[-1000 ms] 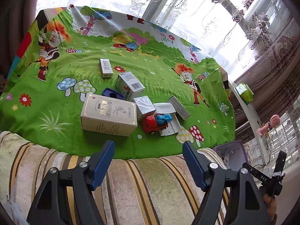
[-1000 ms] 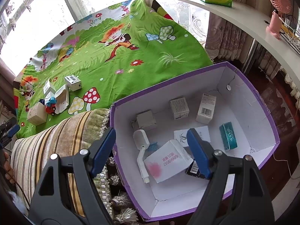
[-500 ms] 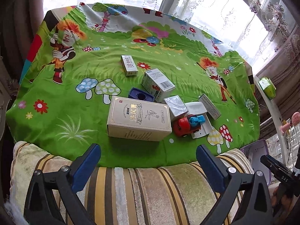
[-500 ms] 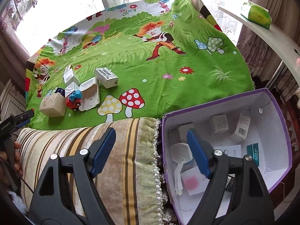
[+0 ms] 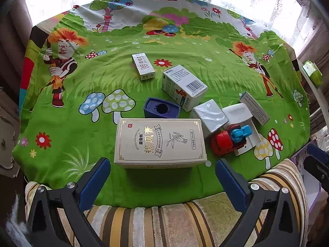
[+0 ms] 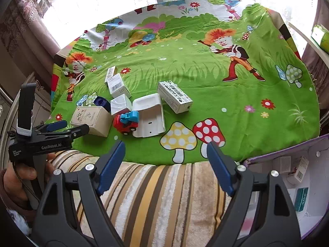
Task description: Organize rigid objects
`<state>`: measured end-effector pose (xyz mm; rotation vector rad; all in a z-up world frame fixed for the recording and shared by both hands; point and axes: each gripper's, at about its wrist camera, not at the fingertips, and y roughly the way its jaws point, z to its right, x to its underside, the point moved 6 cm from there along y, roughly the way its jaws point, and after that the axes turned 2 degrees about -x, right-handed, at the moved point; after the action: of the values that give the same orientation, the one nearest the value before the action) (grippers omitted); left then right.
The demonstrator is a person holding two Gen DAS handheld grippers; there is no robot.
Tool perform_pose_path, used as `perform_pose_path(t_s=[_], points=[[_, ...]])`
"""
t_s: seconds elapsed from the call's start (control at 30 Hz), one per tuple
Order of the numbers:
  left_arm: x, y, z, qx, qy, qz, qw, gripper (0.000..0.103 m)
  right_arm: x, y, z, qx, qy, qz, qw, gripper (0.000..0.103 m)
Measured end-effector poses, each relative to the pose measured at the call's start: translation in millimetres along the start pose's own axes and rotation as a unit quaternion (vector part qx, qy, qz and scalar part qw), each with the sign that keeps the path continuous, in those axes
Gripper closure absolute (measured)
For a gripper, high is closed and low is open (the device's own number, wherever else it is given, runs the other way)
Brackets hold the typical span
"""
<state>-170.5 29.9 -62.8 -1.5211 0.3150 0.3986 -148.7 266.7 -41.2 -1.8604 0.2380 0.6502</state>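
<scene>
Five boxes (image 5: 160, 142), one toy truck (image 5: 229, 140); both tongs, left (image 5: 162, 173) and right (image 6: 164, 160), gape empty.

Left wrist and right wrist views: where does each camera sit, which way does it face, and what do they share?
Left wrist: on the left gripper, looking down at the beige box on the green cloth; own open jaws show.
Right wrist: on the right gripper, facing the cloth, purple bin at right; own open jaws, plus the left gripper and hand.
Shared: beige box, red toy car, white boxes.
</scene>
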Motion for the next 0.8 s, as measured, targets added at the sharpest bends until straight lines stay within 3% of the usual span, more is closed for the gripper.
perform_pose_path(t_s=[0.2, 0.33, 0.8], points=[[-6, 9, -1, -0.011, 0.006, -0.004, 0.9999, 0.000, -14, 36, -25, -0.024, -0.021, -0.016, 0.999, 0.019], [-9, 18, -2, 0.002, 0.005, -0.008, 1.0000, 0.000, -15, 57, -36, -0.037, -0.039, -0.035, 0.998, 0.020], [-5, 13, -9, 0.011, -0.003, 0.022, 0.9997, 0.003, -21, 88, -46, -0.010, -0.076, -0.052, 0.996, 0.023]])
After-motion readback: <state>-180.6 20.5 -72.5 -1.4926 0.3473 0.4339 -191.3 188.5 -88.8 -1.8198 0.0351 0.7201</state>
